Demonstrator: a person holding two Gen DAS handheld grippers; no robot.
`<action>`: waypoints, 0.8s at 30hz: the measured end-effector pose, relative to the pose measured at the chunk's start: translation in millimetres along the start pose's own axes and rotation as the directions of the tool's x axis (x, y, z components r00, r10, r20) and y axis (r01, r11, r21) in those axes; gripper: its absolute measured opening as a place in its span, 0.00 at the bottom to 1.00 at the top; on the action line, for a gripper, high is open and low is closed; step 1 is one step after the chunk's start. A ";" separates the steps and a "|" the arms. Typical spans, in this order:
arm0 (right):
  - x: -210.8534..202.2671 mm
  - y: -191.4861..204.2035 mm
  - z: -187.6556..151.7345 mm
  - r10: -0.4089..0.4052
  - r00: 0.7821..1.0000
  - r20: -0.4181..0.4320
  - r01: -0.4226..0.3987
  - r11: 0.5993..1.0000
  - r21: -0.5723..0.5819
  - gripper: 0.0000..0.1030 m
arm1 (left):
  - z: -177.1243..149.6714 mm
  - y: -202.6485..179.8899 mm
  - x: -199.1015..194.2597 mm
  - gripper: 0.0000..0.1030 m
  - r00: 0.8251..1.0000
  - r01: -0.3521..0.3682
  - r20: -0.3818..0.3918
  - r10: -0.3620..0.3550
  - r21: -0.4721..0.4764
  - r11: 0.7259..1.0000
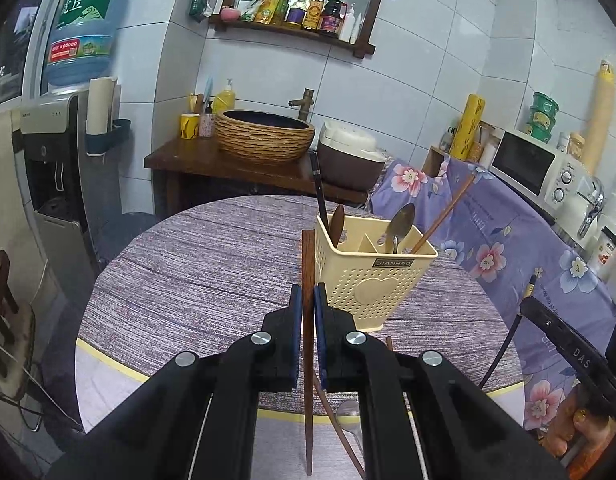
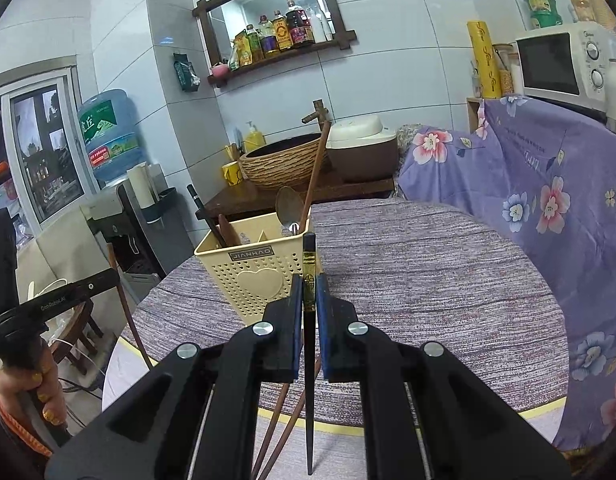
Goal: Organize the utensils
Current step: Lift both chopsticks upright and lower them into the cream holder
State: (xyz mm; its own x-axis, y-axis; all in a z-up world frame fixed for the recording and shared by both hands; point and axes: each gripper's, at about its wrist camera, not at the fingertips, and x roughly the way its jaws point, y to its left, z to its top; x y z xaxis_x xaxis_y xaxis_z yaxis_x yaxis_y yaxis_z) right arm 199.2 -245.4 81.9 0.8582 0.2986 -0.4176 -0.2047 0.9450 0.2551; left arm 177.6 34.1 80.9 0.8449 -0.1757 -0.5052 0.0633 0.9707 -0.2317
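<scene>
At the centre of both wrist views, I have each gripper clamped on a chopstick: my left gripper (image 1: 306, 300) pinches a brown chopstick (image 1: 308, 256), my right gripper (image 2: 308, 292) a black chopstick (image 2: 309, 256). Both sticks stand upright beside the cream utensil basket (image 1: 368, 276) on the round table (image 1: 195, 264).

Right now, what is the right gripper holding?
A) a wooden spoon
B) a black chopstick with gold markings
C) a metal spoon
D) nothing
B: in the right wrist view the right gripper is shut on a black chopstick with gold markings, held upright beside the cream utensil holder.
</scene>
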 end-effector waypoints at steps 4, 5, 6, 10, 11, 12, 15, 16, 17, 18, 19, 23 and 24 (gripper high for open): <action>2.0 2.7 4.5 0.002 1.000 -0.002 -0.002 1.000 -0.014 0.08 | 4.8 -1.2 -0.3 0.07 1.000 0.006 0.005 -0.006 0.004 1.000; 2.2 3.8 6.4 0.002 1.000 0.000 -0.002 1.000 -0.017 0.08 | 6.7 -1.7 -0.7 0.07 1.000 0.008 0.008 -0.008 0.005 1.000; 1.9 5.2 8.5 0.004 1.000 0.003 -0.004 1.000 -0.021 0.08 | 8.9 -2.1 -1.1 0.07 1.000 0.010 0.011 -0.010 0.005 1.000; 0.2 12.6 21.7 0.022 0.999 0.023 -0.021 0.999 -0.035 0.08 | 19.3 -2.4 -4.4 0.07 0.999 0.027 0.021 -0.027 0.004 1.000; -0.1 15.5 27.5 0.030 0.999 0.029 -0.029 0.999 -0.043 0.08 | 23.5 -3.4 -5.4 0.07 0.999 0.032 0.025 -0.032 0.005 0.999; -0.2 18.1 32.2 0.034 0.999 0.034 -0.032 0.998 -0.049 0.08 | 29.3 -5.2 -7.2 0.07 0.999 0.040 0.031 -0.040 0.007 0.999; 0.8 26.3 56.6 0.048 0.997 0.053 -0.044 0.997 -0.065 0.08 | 46.7 -11.3 -11.5 0.07 0.997 0.063 0.045 -0.064 0.020 0.998; 1.3 29.0 64.8 0.051 0.997 0.056 -0.047 0.996 -0.070 0.08 | 56.0 -14.3 -12.6 0.07 0.996 0.072 0.050 -0.074 0.025 0.997; 1.5 33.0 77.2 0.055 0.996 0.064 -0.050 0.996 -0.078 0.08 | 64.2 -16.7 -13.7 0.07 0.995 0.080 0.054 -0.081 0.026 0.996; 1.5 36.6 89.2 0.062 0.996 0.068 -0.056 0.995 -0.087 0.08 | 73.2 -18.2 -15.4 0.07 0.994 0.091 0.059 -0.092 0.026 0.996; 1.4 40.7 99.3 0.068 0.995 0.068 -0.061 0.994 -0.095 0.08 | 86.4 -22.0 -18.4 0.07 0.992 0.108 0.065 -0.110 0.029 0.994; -1.1 57.5 150.2 0.070 0.991 0.112 -0.056 0.991 -0.121 0.07 | 127.2 -36.9 -27.9 0.07 0.985 0.119 0.121 -0.124 0.045 0.992; -0.9 61.4 161.1 0.065 0.990 0.127 -0.049 0.991 -0.124 0.08 | 137.3 -41.2 -29.7 0.07 0.983 0.113 0.141 -0.119 0.049 0.992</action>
State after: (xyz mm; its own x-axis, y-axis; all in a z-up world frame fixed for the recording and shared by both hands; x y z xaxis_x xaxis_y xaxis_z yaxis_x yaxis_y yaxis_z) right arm 261.7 -209.1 238.5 0.8957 0.3401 -0.2864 -0.3036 0.9384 0.1650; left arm 222.8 21.8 219.6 0.8978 -0.2652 -0.3515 0.1847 0.9515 -0.2460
